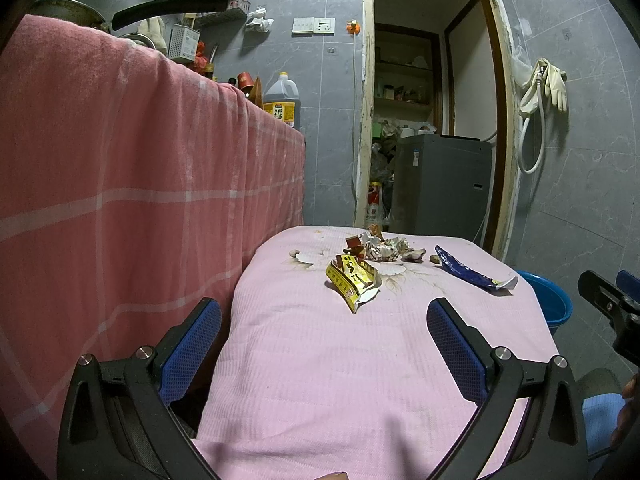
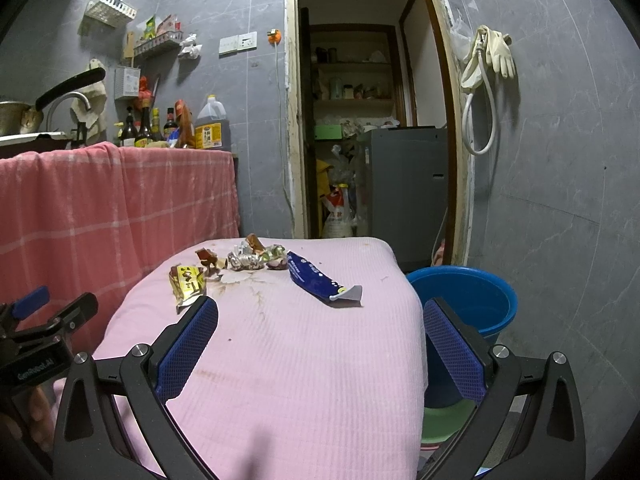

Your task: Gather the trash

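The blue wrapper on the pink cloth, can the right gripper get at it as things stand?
Probably yes. The right gripper is open, the blue wrapper lies apart from the other trash, and only bare pink cloth lies between them.

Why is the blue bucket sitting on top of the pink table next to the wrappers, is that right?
Not quite. The blue bucket sits on the floor beside the pink table, as the right wrist view shows. The wrappers, like the blue wrapper, do lie on the table.

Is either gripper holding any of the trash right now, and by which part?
Nothing is held. Left gripper and right gripper both hang open above the pink cloth.
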The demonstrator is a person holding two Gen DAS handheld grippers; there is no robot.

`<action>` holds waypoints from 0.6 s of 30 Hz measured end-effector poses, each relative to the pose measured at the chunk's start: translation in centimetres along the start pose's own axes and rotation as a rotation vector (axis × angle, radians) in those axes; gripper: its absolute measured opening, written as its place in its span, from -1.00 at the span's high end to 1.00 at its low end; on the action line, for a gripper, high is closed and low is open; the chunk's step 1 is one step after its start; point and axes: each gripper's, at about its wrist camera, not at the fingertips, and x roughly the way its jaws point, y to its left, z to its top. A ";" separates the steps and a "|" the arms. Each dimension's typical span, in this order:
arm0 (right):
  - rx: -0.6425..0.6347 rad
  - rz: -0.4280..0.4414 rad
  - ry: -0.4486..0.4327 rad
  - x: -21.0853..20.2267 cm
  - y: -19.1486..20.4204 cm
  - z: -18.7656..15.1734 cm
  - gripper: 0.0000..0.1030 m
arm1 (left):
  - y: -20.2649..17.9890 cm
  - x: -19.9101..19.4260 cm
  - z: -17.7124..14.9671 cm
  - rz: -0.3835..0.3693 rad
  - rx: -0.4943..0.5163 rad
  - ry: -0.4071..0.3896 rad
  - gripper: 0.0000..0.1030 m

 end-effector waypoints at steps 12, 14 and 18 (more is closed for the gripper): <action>0.002 0.001 0.001 0.0 -0.1 -0.1 -1.00 | 0.0 0.0 0.0 0.000 0.000 0.001 -0.96; 0.003 0.002 0.002 0.0 0.0 -0.1 -1.00 | 0.0 0.0 0.0 0.000 0.000 0.002 -0.96; 0.003 0.002 0.002 0.1 -0.1 -0.1 -1.00 | 0.0 0.0 0.0 0.000 0.000 0.002 -0.96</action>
